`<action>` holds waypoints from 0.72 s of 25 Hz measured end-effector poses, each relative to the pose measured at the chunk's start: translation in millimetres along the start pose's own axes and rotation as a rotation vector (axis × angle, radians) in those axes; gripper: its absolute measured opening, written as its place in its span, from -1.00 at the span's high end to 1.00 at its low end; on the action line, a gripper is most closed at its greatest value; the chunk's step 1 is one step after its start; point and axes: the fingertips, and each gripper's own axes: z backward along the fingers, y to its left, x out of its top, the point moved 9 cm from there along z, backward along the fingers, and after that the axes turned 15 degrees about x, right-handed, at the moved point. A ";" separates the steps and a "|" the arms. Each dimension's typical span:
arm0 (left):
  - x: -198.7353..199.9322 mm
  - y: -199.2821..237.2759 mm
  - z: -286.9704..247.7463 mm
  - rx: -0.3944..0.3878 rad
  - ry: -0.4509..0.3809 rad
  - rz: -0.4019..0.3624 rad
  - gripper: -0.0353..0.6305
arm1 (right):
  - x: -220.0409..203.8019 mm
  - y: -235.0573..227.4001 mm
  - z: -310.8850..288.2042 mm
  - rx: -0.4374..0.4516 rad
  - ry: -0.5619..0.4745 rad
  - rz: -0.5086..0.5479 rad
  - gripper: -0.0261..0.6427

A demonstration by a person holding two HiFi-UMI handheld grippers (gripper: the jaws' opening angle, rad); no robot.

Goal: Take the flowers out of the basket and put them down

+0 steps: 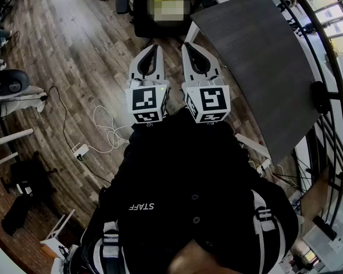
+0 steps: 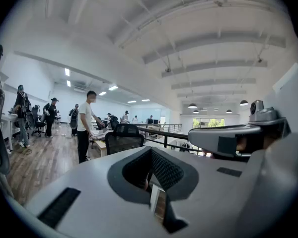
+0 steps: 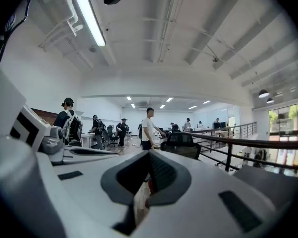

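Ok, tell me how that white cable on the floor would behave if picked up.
The white cable lies in loose loops, so it is probably floppy and would sag. It looks thin, so likely light. It seems to run to a power strip, which might drag along.

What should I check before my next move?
1. Basket in view: not ok, no view shows one.
2. Flowers in view: not ok, none visible.
3. Left tool empty: ok, jaws together on nothing.
4. Right tool empty: ok, jaws together on nothing.
5. Table located: ok, ahead on the right.
6. Cables out of the way: not ok, loose on the floor at left.
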 end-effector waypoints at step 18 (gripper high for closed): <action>-16.9 44.8 -4.1 0.007 0.033 0.023 0.89 | -15.2 22.8 -29.0 -0.017 0.008 -0.012 0.89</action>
